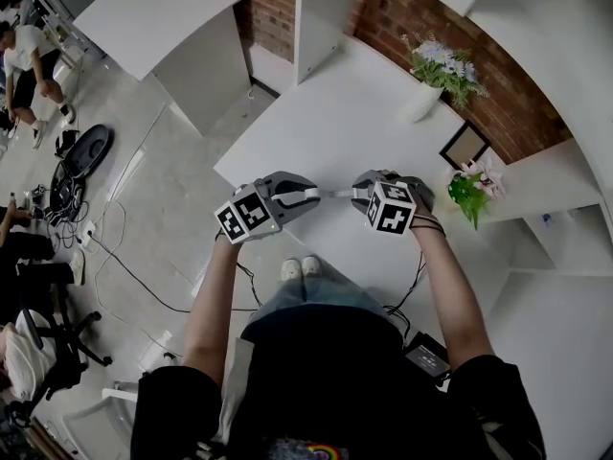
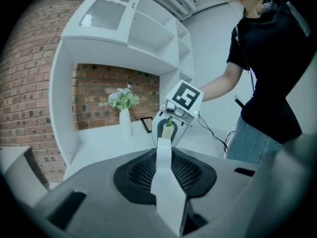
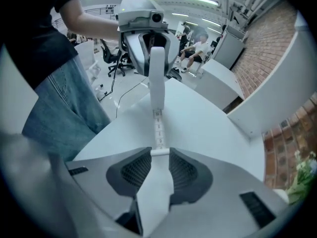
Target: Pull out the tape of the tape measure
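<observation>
Tape measure, white, with its tape partly drawn out.

Head view: we are seeing it carried in the air over the near edge of the white table. Its long axis is lying about level and running across the picture, body end to the left and free end to the right. At the left, the left gripper is clamping the body. At the right, the right gripper is meeting the tape's free end. The two are facing each other, tips near but apart, with the strip bridging them. Both bare forearms are reaching forward and converging, the left forearm and the right forearm, with the marker cubes turned up toward us.

Left gripper view: we are looking along the tape measure, which is standing between the two pads and being pressed by both. It is pointing straight away at the right gripper.

Right gripper view: we are seeing the tape, numbered face up, running straight away from the jaws to the tape measure in the left gripper. Its end tab is sitting pinched between the pad tips.
</observation>
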Demonstrator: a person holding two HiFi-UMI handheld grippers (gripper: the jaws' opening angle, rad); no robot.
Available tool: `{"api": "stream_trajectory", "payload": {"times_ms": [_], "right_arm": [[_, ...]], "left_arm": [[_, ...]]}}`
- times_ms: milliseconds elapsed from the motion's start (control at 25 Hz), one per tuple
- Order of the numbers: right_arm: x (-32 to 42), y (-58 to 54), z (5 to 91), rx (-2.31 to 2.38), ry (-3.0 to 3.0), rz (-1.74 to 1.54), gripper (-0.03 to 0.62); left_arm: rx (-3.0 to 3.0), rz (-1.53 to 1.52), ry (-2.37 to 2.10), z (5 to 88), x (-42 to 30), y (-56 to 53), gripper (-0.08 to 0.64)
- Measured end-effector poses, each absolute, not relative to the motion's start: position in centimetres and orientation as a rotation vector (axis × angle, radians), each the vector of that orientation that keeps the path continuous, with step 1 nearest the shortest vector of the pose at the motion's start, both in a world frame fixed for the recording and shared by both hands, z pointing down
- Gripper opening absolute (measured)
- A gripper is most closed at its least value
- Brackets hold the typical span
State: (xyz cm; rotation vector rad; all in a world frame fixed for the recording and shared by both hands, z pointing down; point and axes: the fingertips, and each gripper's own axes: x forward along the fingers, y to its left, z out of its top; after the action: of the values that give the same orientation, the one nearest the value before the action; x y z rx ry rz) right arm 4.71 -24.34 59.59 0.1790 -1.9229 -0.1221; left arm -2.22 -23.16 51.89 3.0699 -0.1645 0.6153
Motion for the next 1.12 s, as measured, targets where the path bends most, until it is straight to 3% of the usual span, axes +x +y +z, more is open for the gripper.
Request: {"api": "stream_trajectory", "payload": {"times_ms": [1120], "right_arm": [[15.9,-21.7,62.6,0.304,-1.812,0.100,0.107]], "left_arm": [[2.980,0.834,-0.094,55.0,-7.4,-23.2,0.087]]}}
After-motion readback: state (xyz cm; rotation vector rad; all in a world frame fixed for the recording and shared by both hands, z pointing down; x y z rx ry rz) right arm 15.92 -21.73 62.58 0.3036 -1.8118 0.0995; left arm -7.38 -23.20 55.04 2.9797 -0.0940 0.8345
